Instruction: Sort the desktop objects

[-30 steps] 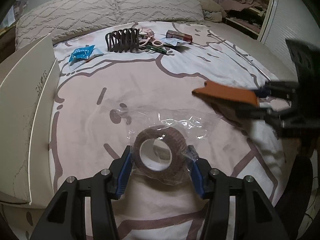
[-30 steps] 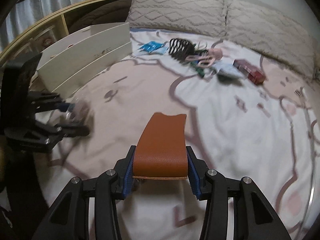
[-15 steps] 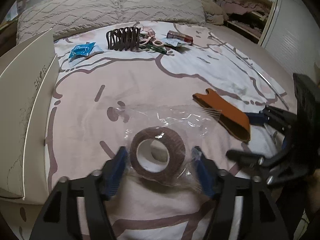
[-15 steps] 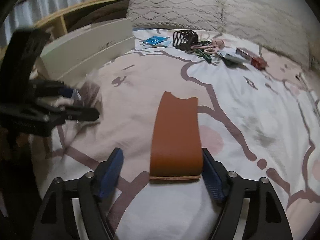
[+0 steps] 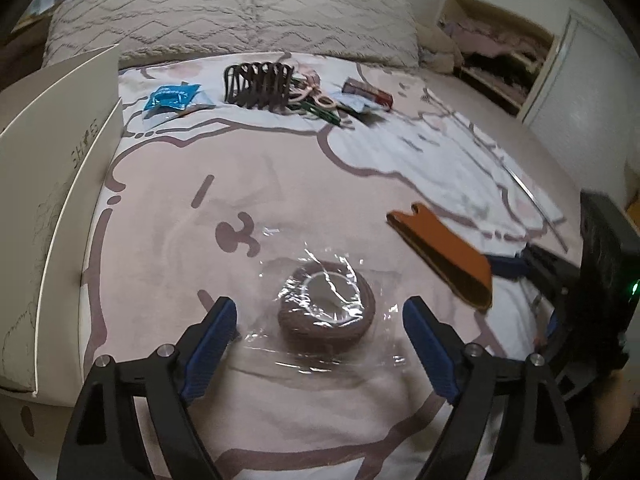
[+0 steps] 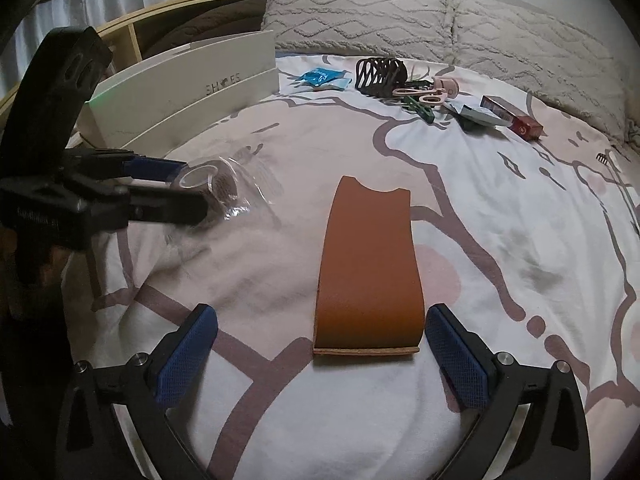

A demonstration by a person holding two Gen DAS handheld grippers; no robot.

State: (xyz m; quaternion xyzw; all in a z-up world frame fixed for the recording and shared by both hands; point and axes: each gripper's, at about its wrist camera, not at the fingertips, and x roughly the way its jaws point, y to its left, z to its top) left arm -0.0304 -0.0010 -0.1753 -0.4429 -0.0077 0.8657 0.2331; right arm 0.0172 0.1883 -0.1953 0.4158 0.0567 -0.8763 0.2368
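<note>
Right wrist view: right gripper [image 6: 320, 354] opening around loose leather sleeve [image 6: 368, 268], left gripper [image 5: 318, 330] opening around wrapped tape roll [image 5: 326, 306].

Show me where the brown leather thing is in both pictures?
Left wrist: the leather piece lies at the right, past the tape roll, just before the right claw.
Right wrist: it lies in the lower middle, between the opening right claw's fingers, touching neither.
Shared landmark: the white shoe box, left in both views.
</note>
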